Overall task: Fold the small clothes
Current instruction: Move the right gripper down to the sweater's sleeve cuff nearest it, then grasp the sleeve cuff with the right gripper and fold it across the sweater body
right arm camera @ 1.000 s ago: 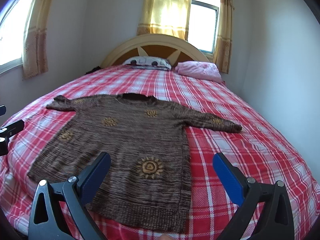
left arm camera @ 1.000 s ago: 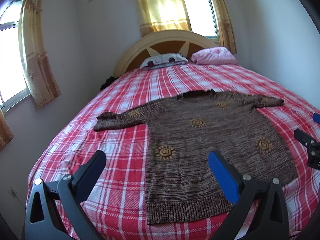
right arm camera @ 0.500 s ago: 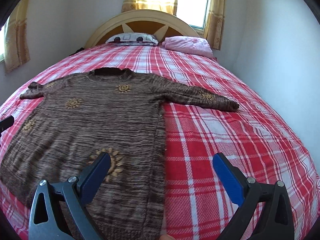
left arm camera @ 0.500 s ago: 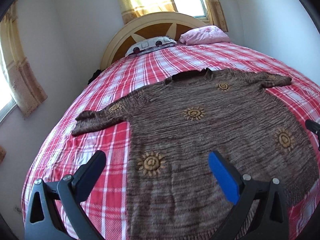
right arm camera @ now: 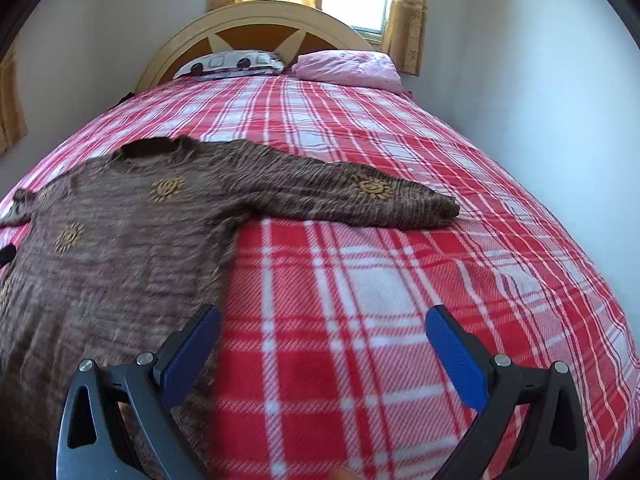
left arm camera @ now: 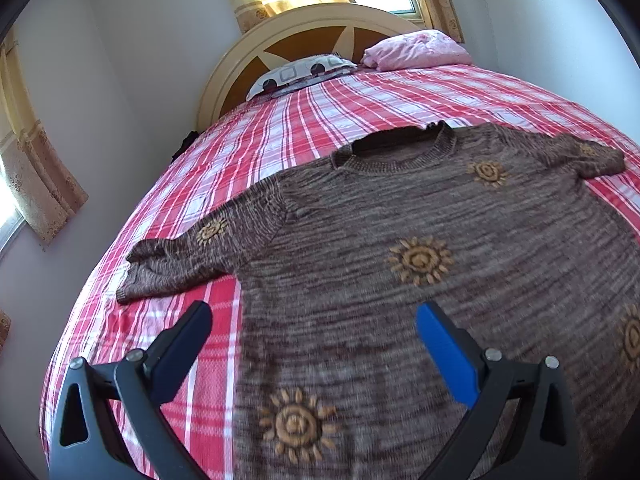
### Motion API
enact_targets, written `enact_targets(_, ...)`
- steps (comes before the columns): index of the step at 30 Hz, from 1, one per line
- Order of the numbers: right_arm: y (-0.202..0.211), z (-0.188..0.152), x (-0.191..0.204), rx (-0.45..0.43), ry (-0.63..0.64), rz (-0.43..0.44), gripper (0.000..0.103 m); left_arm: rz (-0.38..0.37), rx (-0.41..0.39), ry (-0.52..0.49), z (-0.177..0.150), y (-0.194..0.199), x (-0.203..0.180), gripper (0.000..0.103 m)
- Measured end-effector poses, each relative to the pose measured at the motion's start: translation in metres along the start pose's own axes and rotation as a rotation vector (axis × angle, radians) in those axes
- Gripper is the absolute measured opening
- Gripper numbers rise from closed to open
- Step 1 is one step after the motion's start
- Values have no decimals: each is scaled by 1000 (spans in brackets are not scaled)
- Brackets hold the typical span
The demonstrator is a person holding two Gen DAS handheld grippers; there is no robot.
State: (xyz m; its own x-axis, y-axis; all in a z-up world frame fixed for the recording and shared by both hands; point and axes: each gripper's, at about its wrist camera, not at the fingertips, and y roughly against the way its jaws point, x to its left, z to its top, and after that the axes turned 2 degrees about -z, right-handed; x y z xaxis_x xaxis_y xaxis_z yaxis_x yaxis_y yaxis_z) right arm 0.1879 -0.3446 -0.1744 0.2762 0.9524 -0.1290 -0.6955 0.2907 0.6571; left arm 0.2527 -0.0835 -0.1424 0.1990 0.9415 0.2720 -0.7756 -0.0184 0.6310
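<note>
Sweater flat on the bed, both tongs wide open and empty

Left wrist view first: your left gripper (left arm camera: 312, 320) is spread wide with nothing between the blue pads, hanging low over the sweater's left side edge. The brown knit sweater (left arm camera: 420, 216) with the orange sun motifs lies face up and spread flat on the red plaid blanket (left arm camera: 320, 112), collar toward the headboard (left arm camera: 320, 28). Its near sleeve (left arm camera: 180, 264) sticks out sideways onto the blanket. One finger (left arm camera: 180, 344) is over bare plaid, the other over knit. Two pillows sit against the headboard, a patterned one (left arm camera: 300, 74) and a pink one (left arm camera: 416, 50). Can't spot any tag or readable writing on the sweater from here.

Right wrist view: your right gripper (right arm camera: 320, 336) is just as wide open and holds nothing. It's over the blanket just beside the sweater's (right arm camera: 120, 232) right side edge, with the inner finger (right arm camera: 192, 356) right at the knit. The other sleeve (right arm camera: 360, 196) lies stretched out across the plaid well ahead of it. No labels legible here either; the near part is motion-blurred.
</note>
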Motion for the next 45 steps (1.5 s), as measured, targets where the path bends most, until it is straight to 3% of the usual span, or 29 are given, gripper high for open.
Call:
enact_targets(10,-47,41,-68,31,-197,28,101,48,37,28,16,-47,12,103)
enact_targets(14,-64,54,-101,46,-295,43,85,46,57,42,15,-56,13,103)
enact_targets(19,-86,68,-135,52,-412,78,82,40,86,32,12,-67,8,103)
enact_targets(22,-99,75,-146,52,-432,83,73,37,92,33,11,-69,7,103)
enact_targets(28,-129,77,-151,123,-451,26,73,36,110,33,9,-73,4,103)
enact_targets(31,-141,71,-155,151,-471,39,63,37,118,29,8,-76,3,103)
enact_targets(33,-146,69,-154,162,-469,44,62,39,119,24,8,-77,2,103)
enact_targets(38,-154,74,-146,174,-436,78,26,41,113,16,7,-76,1,103)
enact_targets(40,-155,78,-141,176,-416,88,17,35,113,24,7,-76,2,103)
enact_targets(45,-147,93,-122,141,-345,61,13,16,113,42,6,-78,6,103)
